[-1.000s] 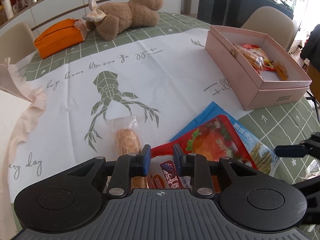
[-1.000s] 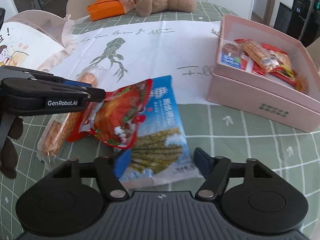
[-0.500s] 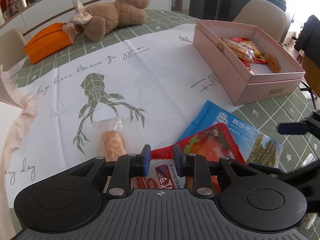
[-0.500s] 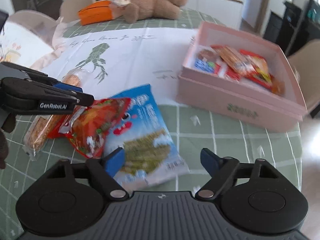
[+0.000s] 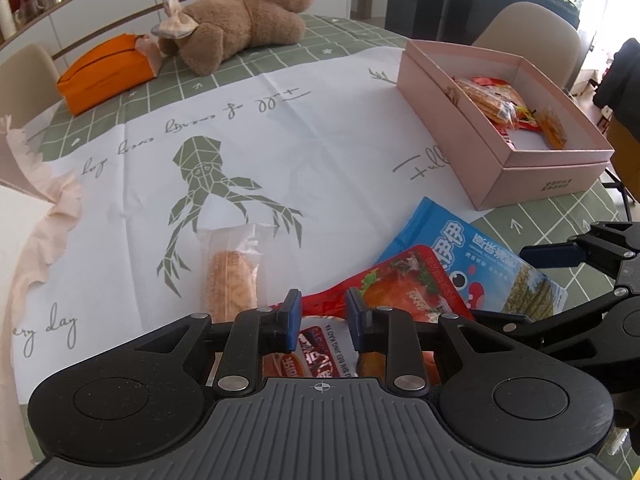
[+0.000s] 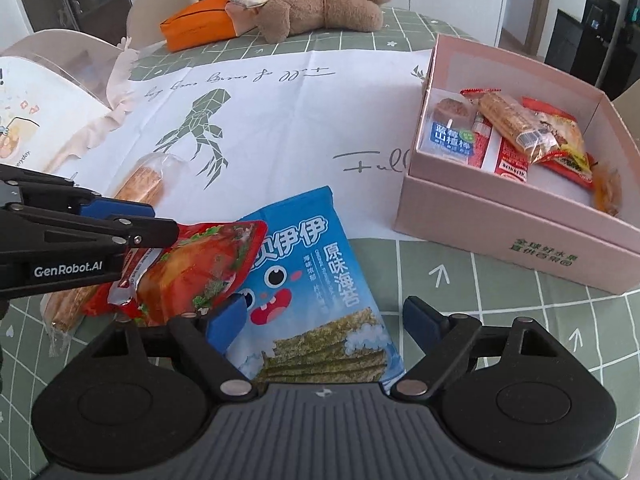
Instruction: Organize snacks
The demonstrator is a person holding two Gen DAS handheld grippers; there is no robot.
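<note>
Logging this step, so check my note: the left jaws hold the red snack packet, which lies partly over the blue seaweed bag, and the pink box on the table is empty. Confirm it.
One thing is wrong: the pink box is not empty. The right wrist view shows several snack packs inside it. The rest stands: the left gripper holds the red snack packet, which partly overlaps the blue seaweed bag.

Each of the 2 fisheye views sits just behind its own hand-held gripper, looking steeply down and forward along the fingers, close above the desk (image 5: 248, 92). The left view faces across the white cloth; the right view looks from further right. Both share the red snack packet (image 5: 404, 292) (image 6: 192, 264), blue seaweed packet (image 5: 472, 248) (image 6: 312, 280), pink box (image 5: 520, 168) (image 6: 500, 232) and teddy bear (image 5: 248, 20) (image 6: 328, 0).
</note>
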